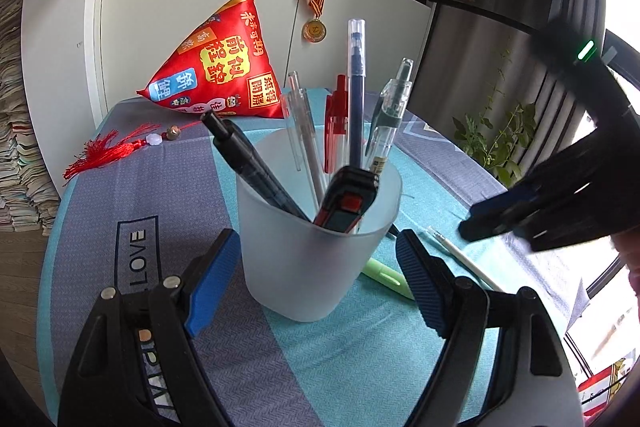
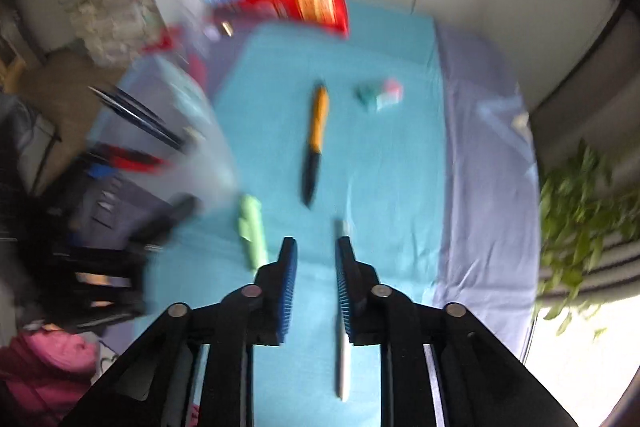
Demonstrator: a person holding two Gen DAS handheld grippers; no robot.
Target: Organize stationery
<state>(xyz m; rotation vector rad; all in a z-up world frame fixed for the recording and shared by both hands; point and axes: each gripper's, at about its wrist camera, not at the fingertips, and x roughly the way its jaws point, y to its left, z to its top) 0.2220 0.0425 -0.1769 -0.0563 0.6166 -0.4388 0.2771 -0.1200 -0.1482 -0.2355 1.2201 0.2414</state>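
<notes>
Left wrist view — left tongs (image 1: 312, 267) clamped on frosted cup (image 1: 316, 247), right tongs (image 2: 316, 247) parted — empty.

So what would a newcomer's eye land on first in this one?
First, the frosted cup crammed with pens, standing between the fingers of the left gripper. Behind it a bright red pouch leans at the cabinet. In the right wrist view, an orange-and-black pen, a green pen and a white pen lie loose on the teal cloth.
</notes>
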